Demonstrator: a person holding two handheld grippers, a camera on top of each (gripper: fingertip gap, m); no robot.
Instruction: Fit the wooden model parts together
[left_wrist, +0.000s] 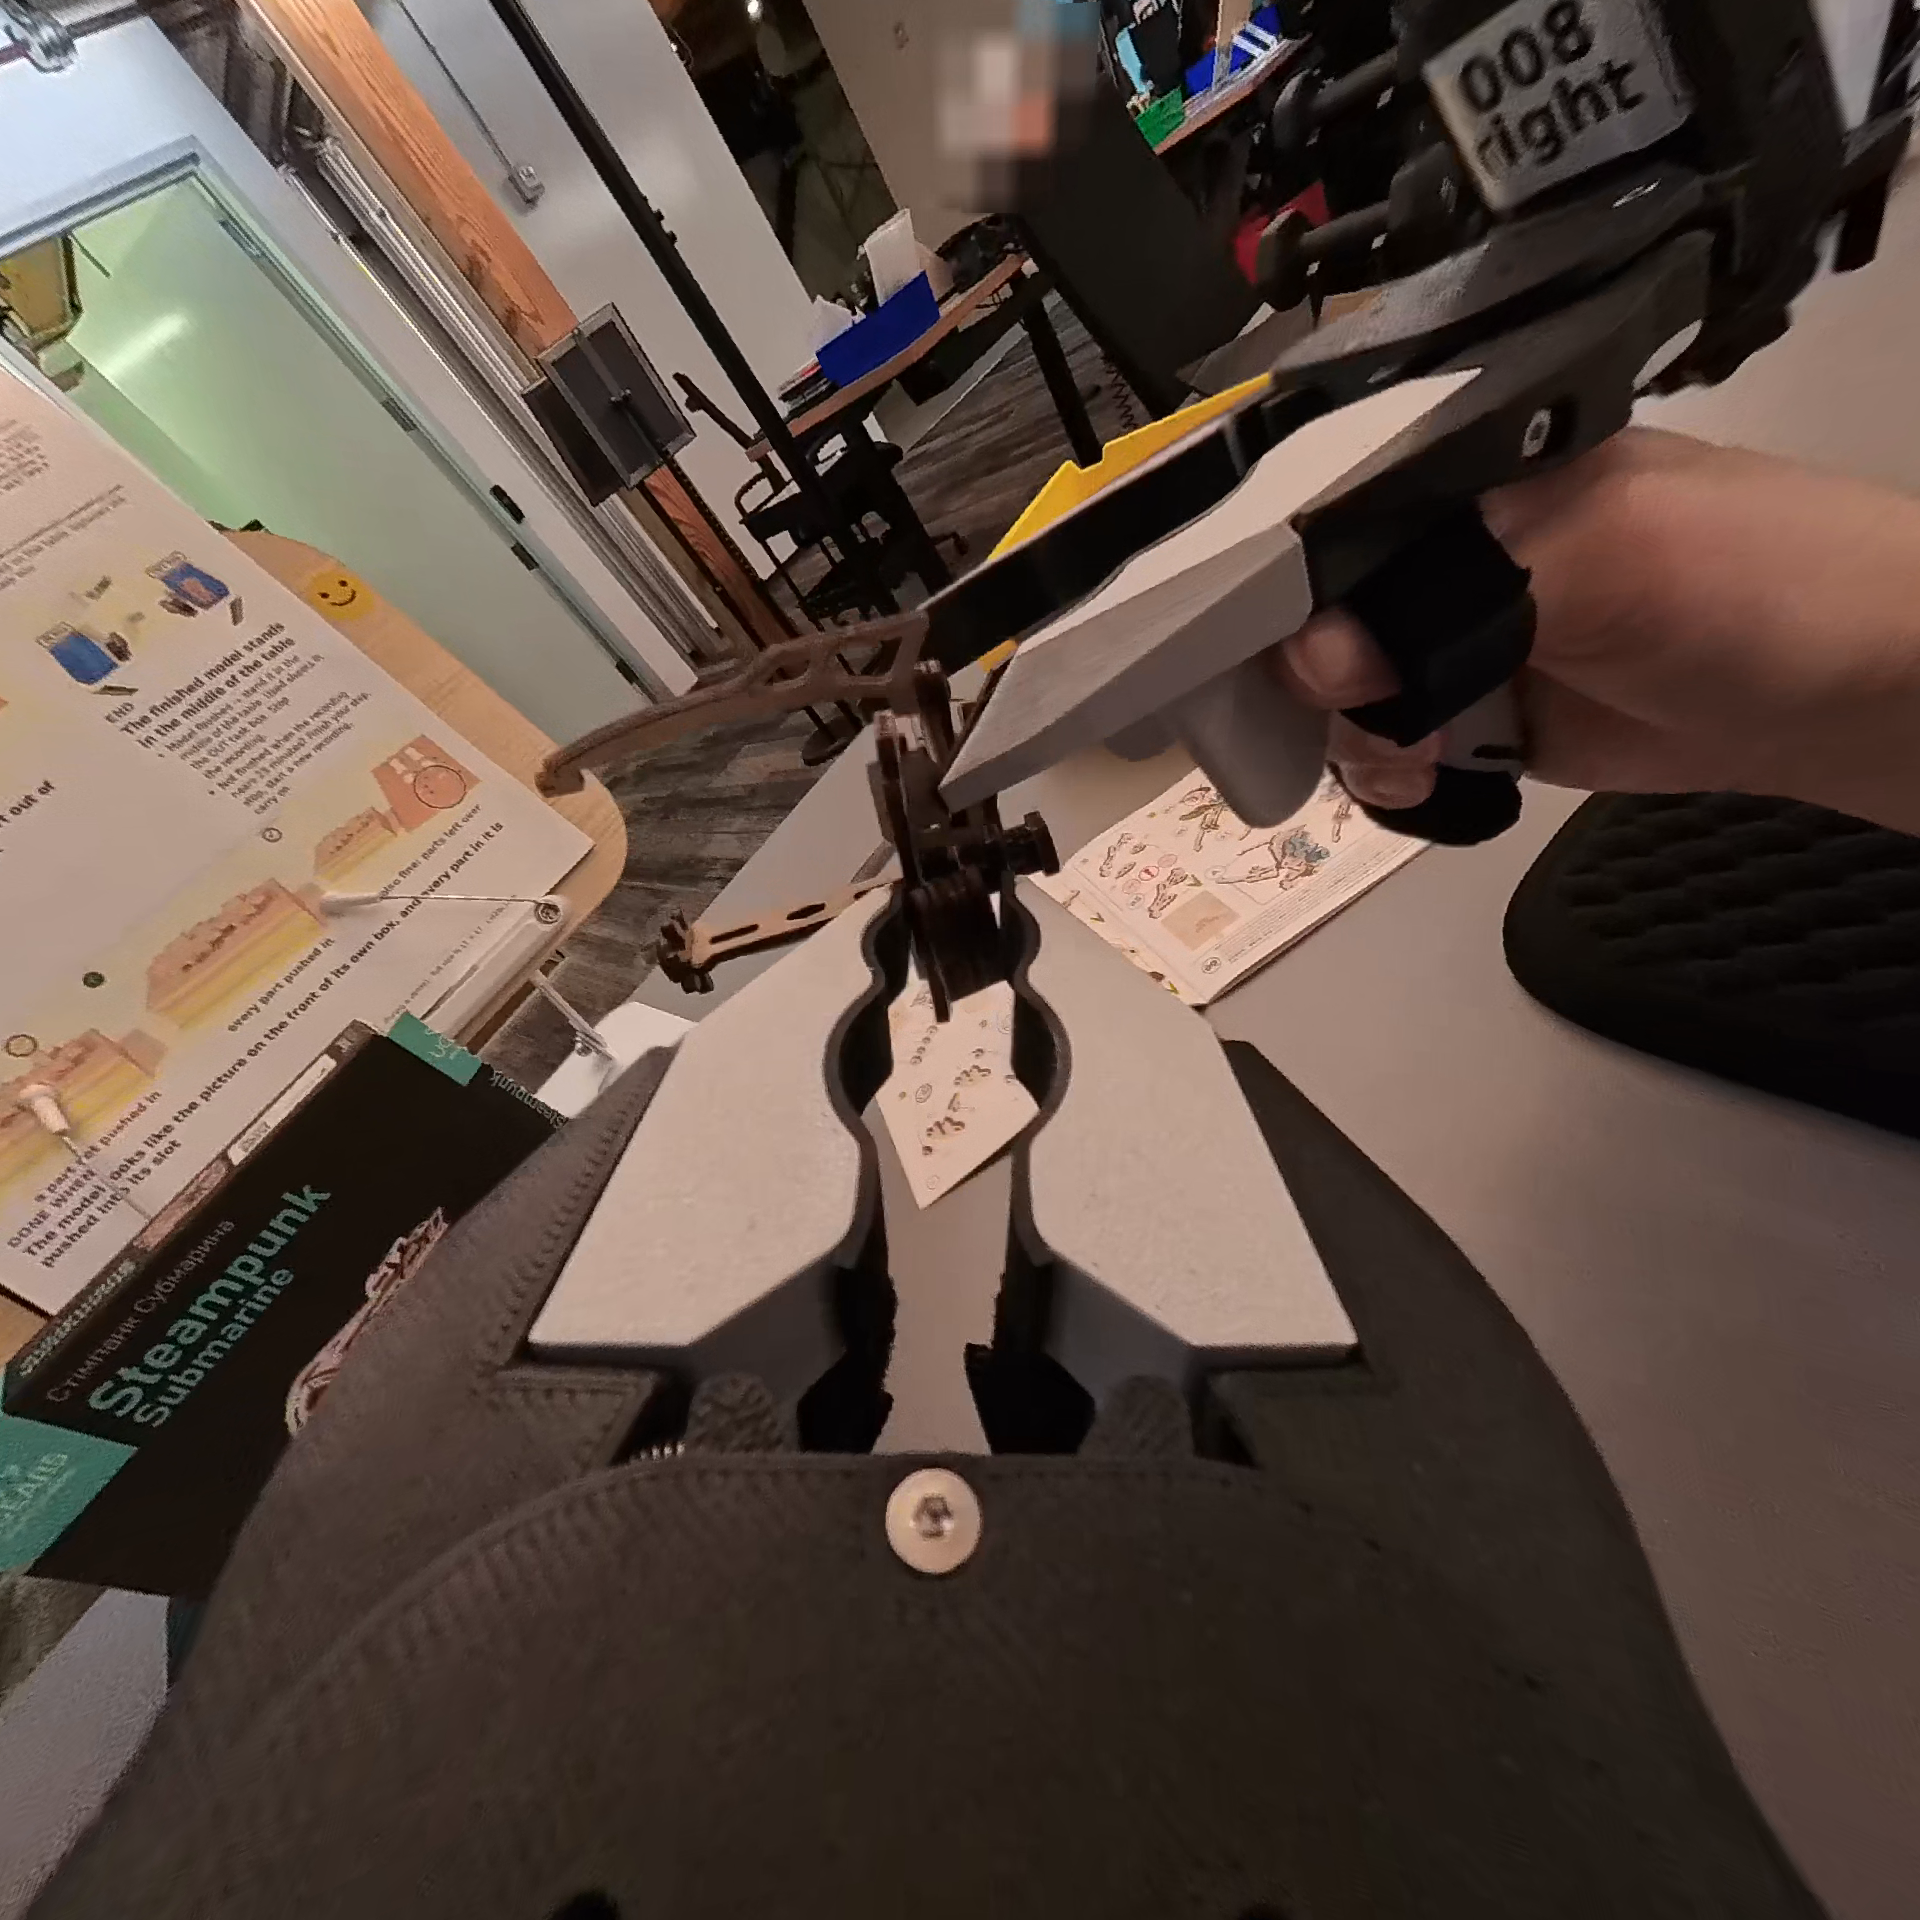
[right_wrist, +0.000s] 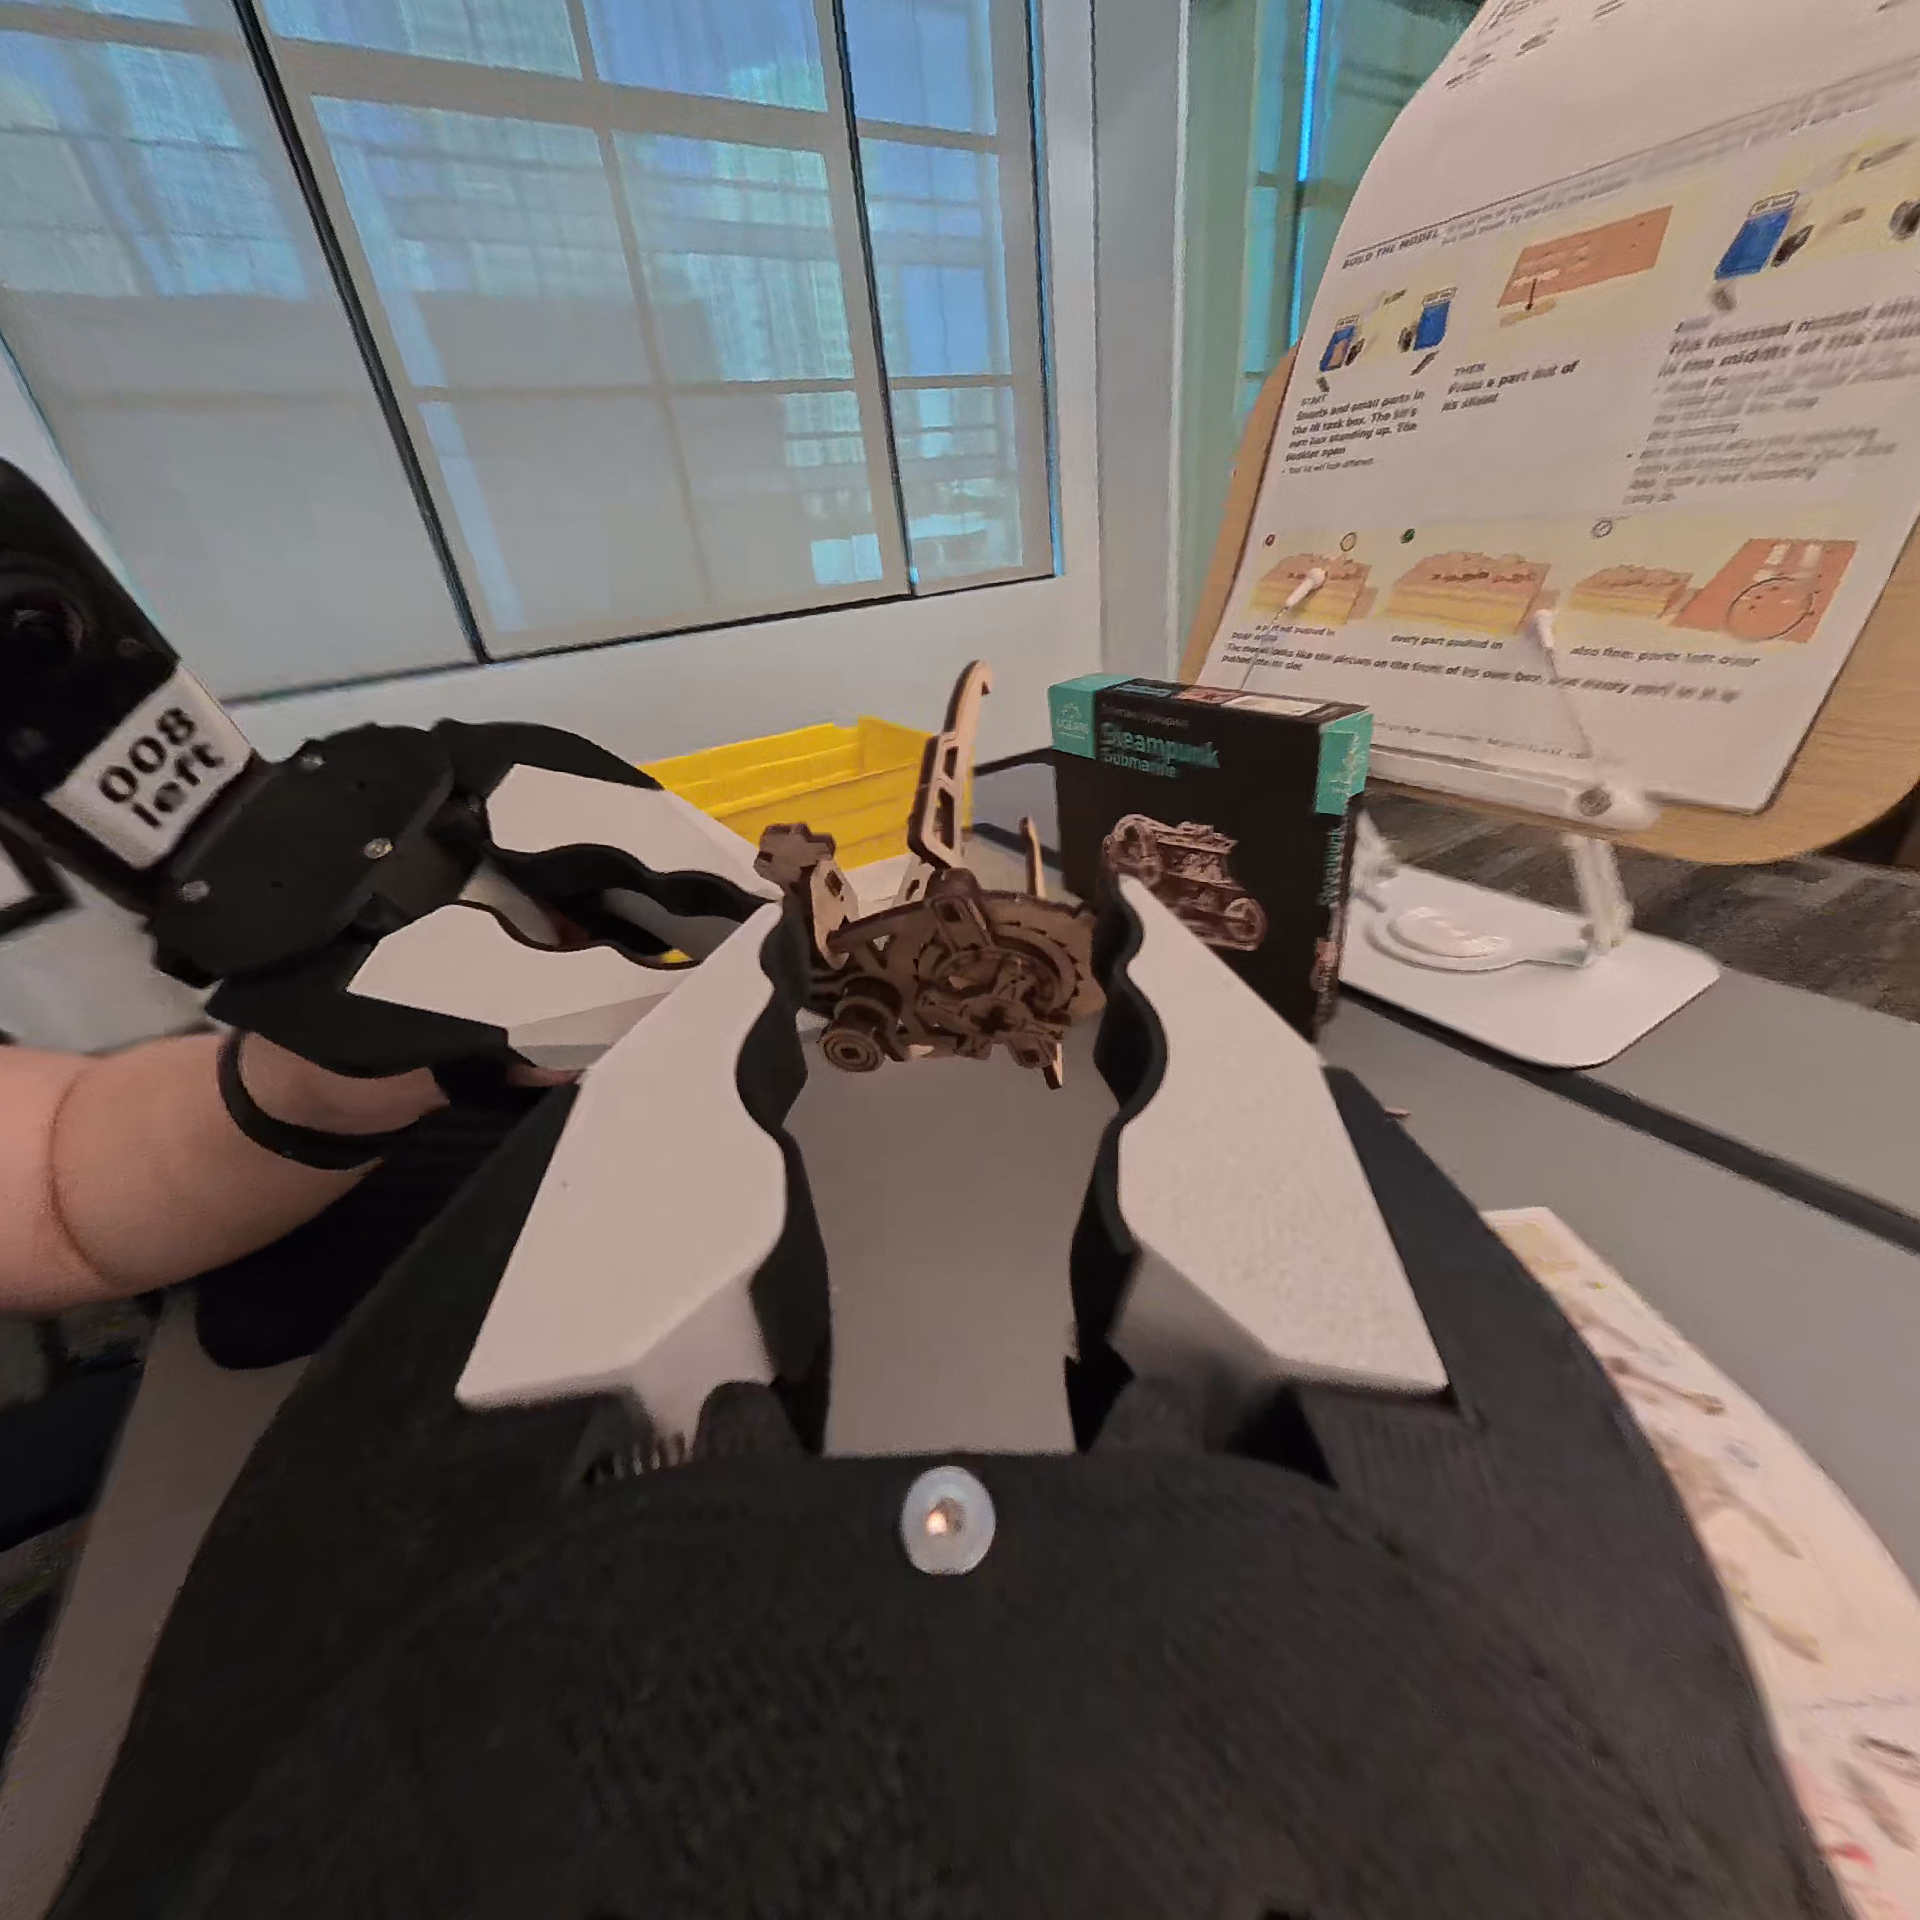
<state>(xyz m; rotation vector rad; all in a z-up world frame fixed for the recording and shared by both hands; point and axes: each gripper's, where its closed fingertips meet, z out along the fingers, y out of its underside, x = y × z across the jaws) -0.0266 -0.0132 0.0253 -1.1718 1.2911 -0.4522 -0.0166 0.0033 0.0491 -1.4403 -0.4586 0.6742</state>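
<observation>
Dark laser-cut wood fills the centre of my left wrist view: the wooden model (left_wrist: 940, 883) sits clamped at the tips of my left tool (left_wrist: 951, 956), fingers closed on its stacked plates. The right tool (left_wrist: 935, 717) reaches in from the upper right. An instruction booklet (left_wrist: 1226, 883) lies on the grey surface (left_wrist: 1558, 1195).

In my right wrist view, the right tool (right_wrist: 951, 935) stands apart, the model (right_wrist: 956, 961) at its tips. The kit box (right_wrist: 1210, 831) stands right of centre, a yellow bin (right_wrist: 810, 774) behind.
</observation>
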